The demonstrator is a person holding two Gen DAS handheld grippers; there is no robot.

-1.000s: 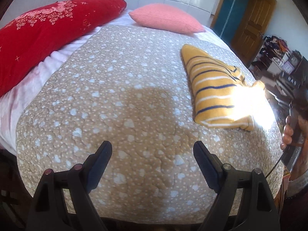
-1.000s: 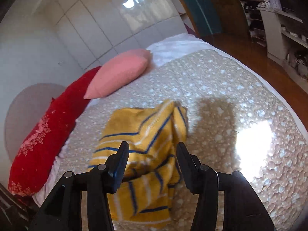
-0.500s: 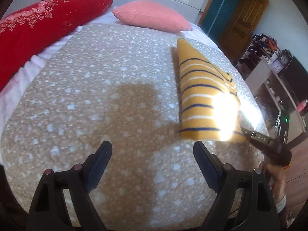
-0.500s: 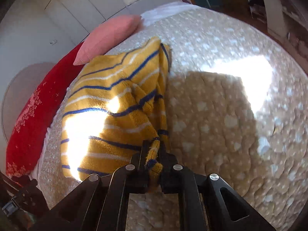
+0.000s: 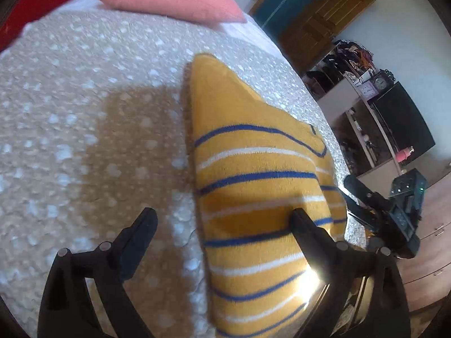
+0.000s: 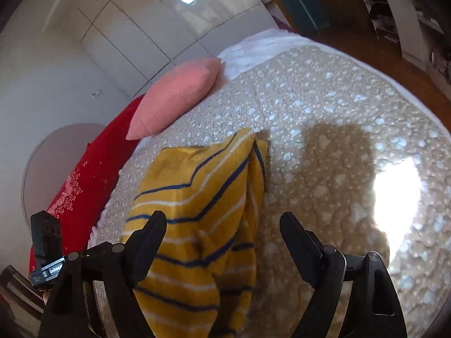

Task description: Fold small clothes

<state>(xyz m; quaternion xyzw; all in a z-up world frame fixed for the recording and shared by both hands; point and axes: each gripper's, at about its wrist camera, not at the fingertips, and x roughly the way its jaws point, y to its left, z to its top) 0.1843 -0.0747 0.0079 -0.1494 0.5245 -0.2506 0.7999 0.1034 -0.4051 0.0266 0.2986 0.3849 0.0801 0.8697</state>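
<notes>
The sweater [image 5: 262,197], yellow with blue and white stripes, lies on the quilt [image 5: 84,140] near the bed's right-hand edge, doubled over so one layer sits on another; in the right wrist view a narrower flap hangs along its right side [image 6: 253,197], so the fold looks only partly done. The left gripper [image 5: 222,219] is wide open, and its jaws straddle the garment's left edge, one finger over bare quilt and the other over the stripes; that placement probably lines it up to pinch this edge for the next fold. The right gripper [image 6: 222,225] is likewise spread open and holds nothing; its left finger sits over the sweater and its right over the quilt, bracketing the loose flap, probably so that side can be taken or tucked. Both tools hang low over the cloth, though whether either finger touches it cannot be told. A pink pillow [image 6: 177,95] and a red one [image 6: 93,180] rest at the far end, well apart from the work. The only legible writing is a small tag on the left tool's body that seems to read "SanDisk" [image 6: 53,269]; the sweater shows no label.
</notes>
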